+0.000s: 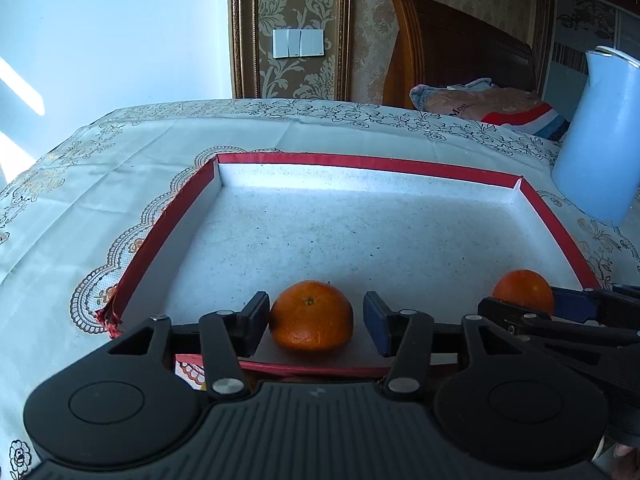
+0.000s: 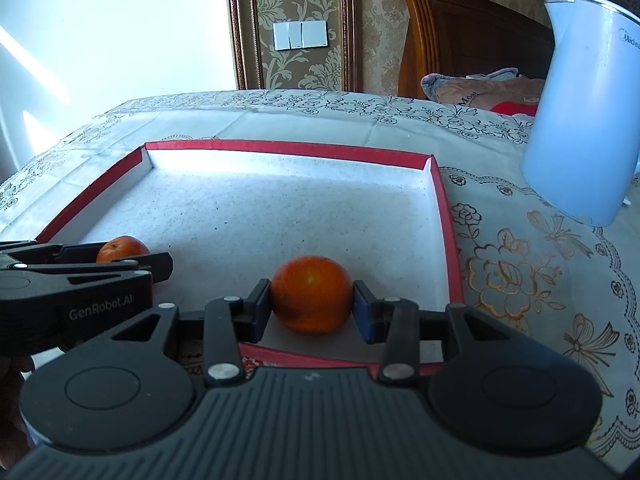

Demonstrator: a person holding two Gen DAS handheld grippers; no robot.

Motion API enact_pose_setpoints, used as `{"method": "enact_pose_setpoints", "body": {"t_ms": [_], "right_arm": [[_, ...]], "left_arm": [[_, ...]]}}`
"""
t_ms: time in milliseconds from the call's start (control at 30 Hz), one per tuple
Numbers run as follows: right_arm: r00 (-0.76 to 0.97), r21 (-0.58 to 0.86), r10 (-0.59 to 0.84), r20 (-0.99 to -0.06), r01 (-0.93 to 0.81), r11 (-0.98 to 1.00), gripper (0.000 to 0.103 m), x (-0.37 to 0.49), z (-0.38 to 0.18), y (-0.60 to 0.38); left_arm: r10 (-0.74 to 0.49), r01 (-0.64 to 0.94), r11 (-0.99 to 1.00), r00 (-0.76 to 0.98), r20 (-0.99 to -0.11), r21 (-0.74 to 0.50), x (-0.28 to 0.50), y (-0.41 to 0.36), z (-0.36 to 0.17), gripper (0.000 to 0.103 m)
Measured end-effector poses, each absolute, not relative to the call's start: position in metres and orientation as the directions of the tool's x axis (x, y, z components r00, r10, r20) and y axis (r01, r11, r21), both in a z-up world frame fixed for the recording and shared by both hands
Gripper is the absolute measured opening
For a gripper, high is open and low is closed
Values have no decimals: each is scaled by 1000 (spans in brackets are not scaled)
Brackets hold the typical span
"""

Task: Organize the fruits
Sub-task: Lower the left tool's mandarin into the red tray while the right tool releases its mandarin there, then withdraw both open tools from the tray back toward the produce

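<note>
Both oranges sit in the red-edged tray near its front wall. The left tool stands open around the left orange, a gap at one side. The right tool presses the right orange on both sides. I judge them light, with soft peel that bruises, so hold gently at the widest part.

Strong daylight comes from the left, and the white wall there is washed out, with bright streaks of glare. Inside the red-edged tray the far strip of floor is lit and the rest lies in soft shadow, with a bluish tint over both views. The fisheye lens bends the tablecloth at the edges, and the corners go dark.
</note>
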State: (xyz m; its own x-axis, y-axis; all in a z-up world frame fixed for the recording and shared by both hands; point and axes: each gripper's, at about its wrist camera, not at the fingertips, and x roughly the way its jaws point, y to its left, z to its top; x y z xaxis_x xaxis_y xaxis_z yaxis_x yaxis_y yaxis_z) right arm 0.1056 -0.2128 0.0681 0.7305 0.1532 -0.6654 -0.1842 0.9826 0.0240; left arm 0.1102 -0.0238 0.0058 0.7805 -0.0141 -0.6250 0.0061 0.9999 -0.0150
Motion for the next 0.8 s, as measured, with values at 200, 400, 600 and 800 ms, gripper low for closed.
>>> {"method": "enact_pose_setpoints", "body": {"t_ms": [200, 400, 600, 800], "right_arm": [[740, 19, 146, -656, -177, 984, 46, 103, 69, -214], [772, 31, 149, -618, -165, 986, 46, 91, 77, -219], [828, 72, 171, -534, -157, 985, 46, 55, 97, -234], [847, 94, 204, -490, -181, 979, 46, 8, 99, -246]], "left_arm": [[-14, 14, 1000, 794, -607, -4, 107, -26, 8, 70], [-30, 11, 999, 822, -569, -37, 94, -17, 16, 70], [-40, 12, 998, 875, -482, -62, 59, 3, 32, 82], [-35, 12, 998, 895, -444, -55, 24, 24, 34, 82]]}}
